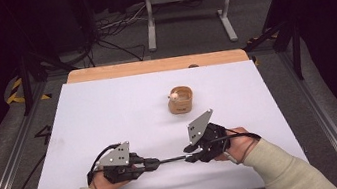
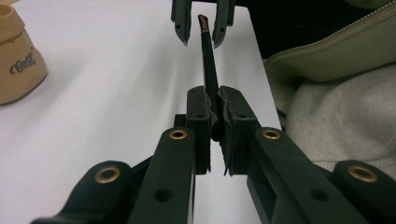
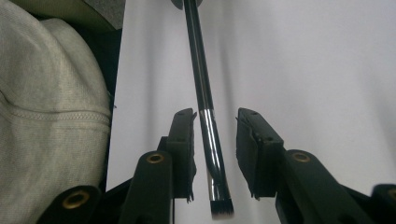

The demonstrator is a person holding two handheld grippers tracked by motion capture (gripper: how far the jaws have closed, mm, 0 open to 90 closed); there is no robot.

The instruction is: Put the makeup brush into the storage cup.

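Near the front edge of the tabletop [image 1: 106, 98], the left tongs [image 2: 214, 122] clamp the brush [image 3: 203, 100] by its handle, while the right tongs [image 3: 215, 140] stand open around its ferrule, so the handover is begun, with the cup [image 1: 180, 100] waiting toward the back edge.
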